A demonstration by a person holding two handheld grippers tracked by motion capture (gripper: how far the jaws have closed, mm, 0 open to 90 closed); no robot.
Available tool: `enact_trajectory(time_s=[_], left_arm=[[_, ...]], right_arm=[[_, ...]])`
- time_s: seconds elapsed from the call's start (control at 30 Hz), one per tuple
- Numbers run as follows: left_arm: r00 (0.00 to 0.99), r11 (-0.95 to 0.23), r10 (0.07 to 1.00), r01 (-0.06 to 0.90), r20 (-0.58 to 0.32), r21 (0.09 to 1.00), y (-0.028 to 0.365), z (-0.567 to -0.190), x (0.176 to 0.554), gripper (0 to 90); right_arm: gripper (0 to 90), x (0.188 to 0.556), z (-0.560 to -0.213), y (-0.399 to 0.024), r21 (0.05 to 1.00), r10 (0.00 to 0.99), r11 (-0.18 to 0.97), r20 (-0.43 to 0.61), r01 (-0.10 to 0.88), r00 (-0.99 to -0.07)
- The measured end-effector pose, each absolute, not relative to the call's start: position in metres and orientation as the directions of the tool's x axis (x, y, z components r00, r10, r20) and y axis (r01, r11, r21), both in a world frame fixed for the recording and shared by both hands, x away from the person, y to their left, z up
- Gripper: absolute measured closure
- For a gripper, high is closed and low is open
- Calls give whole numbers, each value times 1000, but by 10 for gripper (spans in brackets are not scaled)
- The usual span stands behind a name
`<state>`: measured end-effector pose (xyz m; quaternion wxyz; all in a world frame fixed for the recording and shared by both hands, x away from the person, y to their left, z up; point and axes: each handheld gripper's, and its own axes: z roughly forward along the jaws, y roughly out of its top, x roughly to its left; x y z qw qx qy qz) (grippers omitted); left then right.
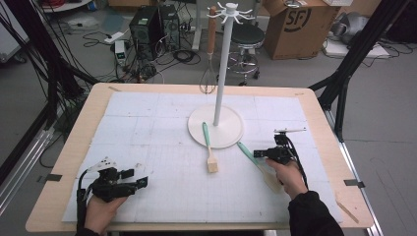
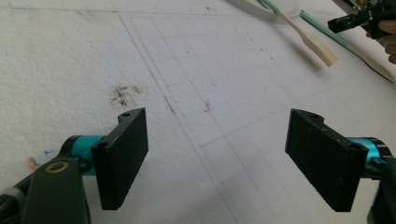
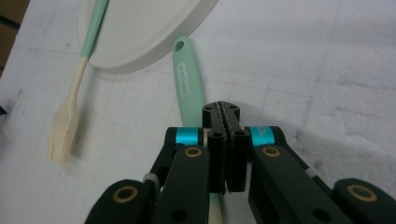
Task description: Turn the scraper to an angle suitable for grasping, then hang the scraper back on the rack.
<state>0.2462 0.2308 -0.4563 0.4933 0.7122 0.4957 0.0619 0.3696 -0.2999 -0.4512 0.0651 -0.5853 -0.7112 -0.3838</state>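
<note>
A mint-handled spatula [image 1: 252,157] lies on the white mat to the right of the round stand base [image 1: 231,132]. My right gripper [image 1: 257,154] hovers over its handle, jaws shut together with nothing between them. In the right gripper view the shut jaws [image 3: 226,114] sit just above the mint handle [image 3: 188,84], which runs on beneath them. A basting brush [image 1: 210,150] with a mint handle rests partly on the base, bristles toward me. My left gripper [image 1: 136,177] rests at the near left, open and empty, its wide-apart jaws [image 2: 217,154] over bare mat.
A tall white hook stand [image 1: 222,59] rises from the base, and a whisk [image 1: 209,73] hangs from it. The wooden table edge [image 1: 74,147] frames the white mat. The left gripper view shows the brush [image 2: 310,39], the spatula [image 2: 359,51] and the other gripper [image 2: 355,18] far off.
</note>
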Motion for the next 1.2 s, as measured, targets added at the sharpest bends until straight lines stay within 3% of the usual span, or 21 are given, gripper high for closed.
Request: enact_trajectory(time_s=[0.37,0.47,0.73,1.2], left_arm=[[500,-40,776,647,-384,761,228,-456,246,219],[498,-42,779,647,-380,761,228,-456,246,219],[498,-44,780,646,-378,762,227,-456,246,219],[497,-44,783,645,-375,763,226,-456,246,219]], right_arm=[[890,367,-449,-299,489,780,66,518,870,-351],[710,362,-441,-304,515,785,34,517,856,-343],[567,343,-430,-319,556,778,23,512,831,-364],[577,339,-436,-305,547,764,103,490,831,-418]])
